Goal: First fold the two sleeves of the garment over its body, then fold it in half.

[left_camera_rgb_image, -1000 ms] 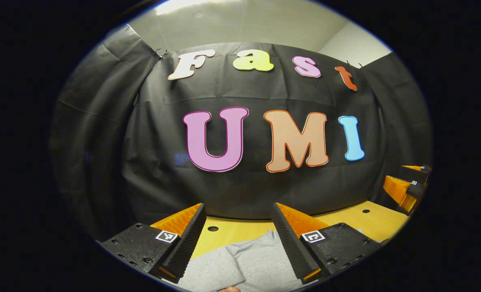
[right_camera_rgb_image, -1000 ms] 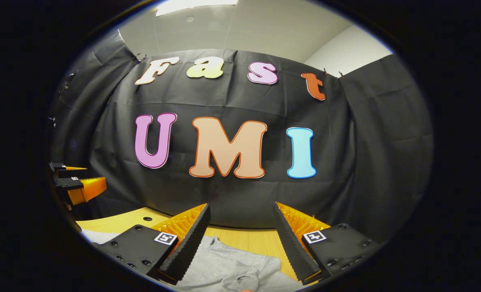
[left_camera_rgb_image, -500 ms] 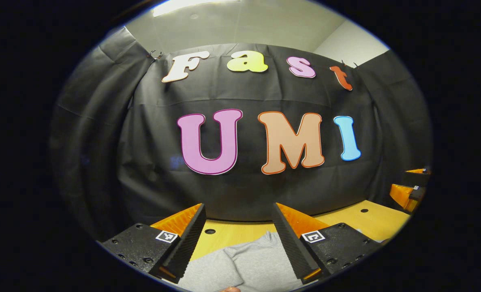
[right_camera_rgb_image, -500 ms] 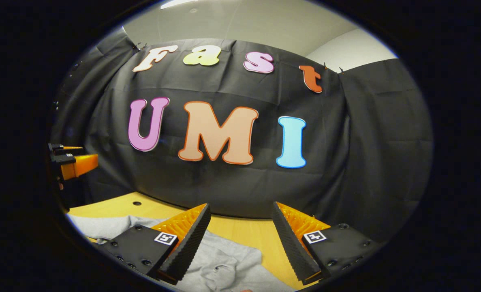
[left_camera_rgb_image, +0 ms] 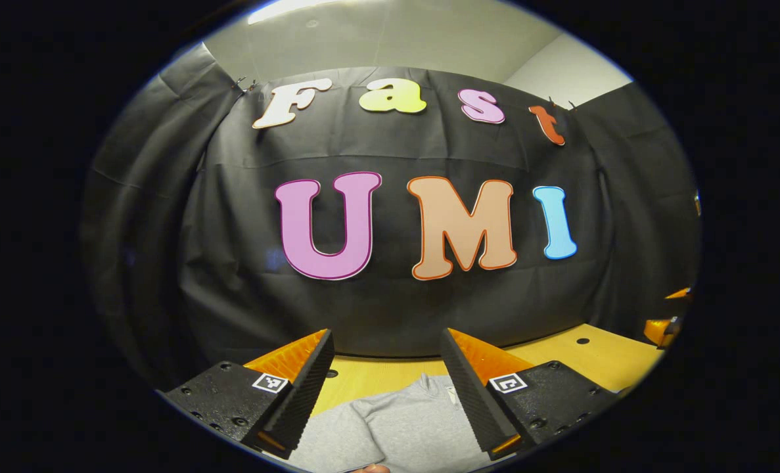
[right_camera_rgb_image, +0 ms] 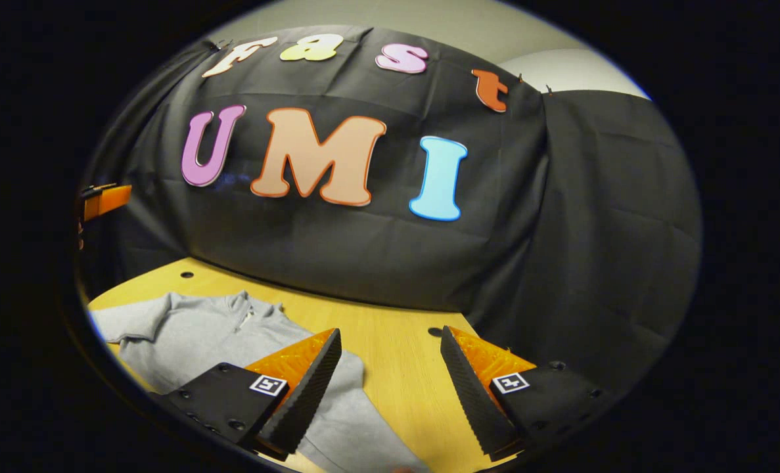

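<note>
Plainly, the soft grey knit garment [right_camera_rgb_image: 232, 332] lies flat on the yellow wooden table [right_camera_rgb_image: 396, 341], collar toward the booth wall. Both the left gripper [left_camera_rgb_image: 386, 384] and right gripper [right_camera_rgb_image: 390, 387] hang above it, jaws spread, holding nothing. Light and limp, it would likely sag unless pinched at a sleeve's cuff edge.

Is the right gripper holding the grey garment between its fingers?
No, the right gripper is open above the garment, its fingers apart.

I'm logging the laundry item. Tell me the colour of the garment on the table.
The garment is plain light grey, clearest in the right gripper view, lying on the yellowish wooden table.
</note>
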A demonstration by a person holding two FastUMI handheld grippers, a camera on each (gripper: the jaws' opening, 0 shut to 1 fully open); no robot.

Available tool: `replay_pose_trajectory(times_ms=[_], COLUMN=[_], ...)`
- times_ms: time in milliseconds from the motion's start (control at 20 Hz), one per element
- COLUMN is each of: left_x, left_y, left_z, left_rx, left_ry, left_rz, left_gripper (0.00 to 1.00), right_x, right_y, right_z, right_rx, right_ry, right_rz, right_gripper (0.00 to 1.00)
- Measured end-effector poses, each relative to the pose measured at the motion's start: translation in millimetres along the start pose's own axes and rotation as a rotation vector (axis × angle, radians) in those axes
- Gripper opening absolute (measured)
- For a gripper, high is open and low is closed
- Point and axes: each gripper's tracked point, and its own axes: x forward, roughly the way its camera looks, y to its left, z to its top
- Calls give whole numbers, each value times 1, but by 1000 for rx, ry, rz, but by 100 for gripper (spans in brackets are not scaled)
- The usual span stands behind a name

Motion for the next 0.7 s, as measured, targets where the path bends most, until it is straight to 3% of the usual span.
replay_pose_trajectory(times_ms=[300,700], left_x=[2,4], left_y=[-11,-22], left_z=[-6,-17], left_rx=[1,9], left_ry=[13,37], left_rz=[-20,-35], left_gripper=[95,94], right_x=[-17,-52], right_y=[-36,-46], right_z=[-74,-165], right_rx=[-32,-68], right_ry=[180,422], right_rz=[-15,54], right_gripper=[98,98])
